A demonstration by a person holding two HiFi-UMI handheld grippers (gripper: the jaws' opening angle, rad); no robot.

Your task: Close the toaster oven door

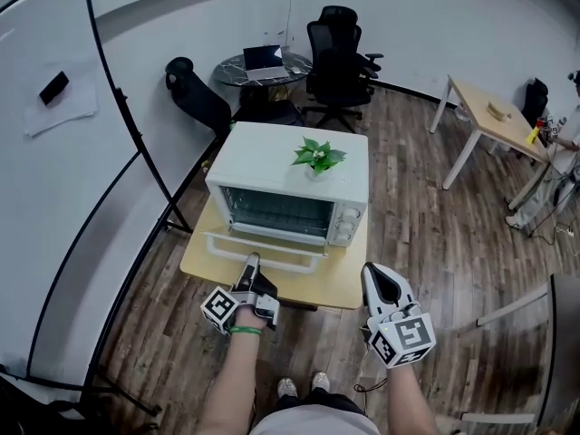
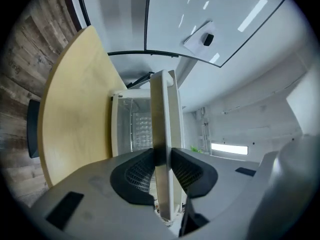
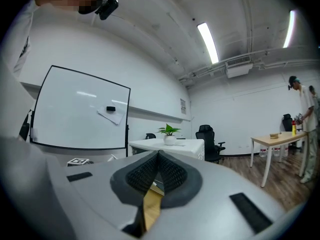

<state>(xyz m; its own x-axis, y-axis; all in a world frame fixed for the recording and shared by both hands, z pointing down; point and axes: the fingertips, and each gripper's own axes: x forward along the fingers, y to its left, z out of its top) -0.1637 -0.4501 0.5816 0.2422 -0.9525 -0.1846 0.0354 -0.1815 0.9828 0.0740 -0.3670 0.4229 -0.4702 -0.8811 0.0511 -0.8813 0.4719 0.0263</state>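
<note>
A white toaster oven (image 1: 292, 172) stands on a small wooden table (image 1: 343, 281). Its door (image 1: 265, 243) hangs open toward me, with the white handle bar (image 1: 308, 263) along its front edge. My left gripper (image 1: 251, 266) reaches that bar at its left part. In the left gripper view the gripper (image 2: 162, 156) is shut on the handle bar (image 2: 161, 104), and the oven's cavity (image 2: 134, 129) shows behind it. My right gripper (image 1: 374, 282) hovers at the table's front right corner. The right gripper view shows the gripper (image 3: 157, 159) shut with nothing in it, and the oven (image 3: 172, 146) ahead.
A small potted plant (image 1: 317, 158) sits on the oven's top. A whiteboard on a black stand (image 1: 127, 116) runs along the left. Behind are office chairs (image 1: 337, 62) and a round table with a laptop (image 1: 263, 62). A wooden desk (image 1: 494, 116) stands at the right.
</note>
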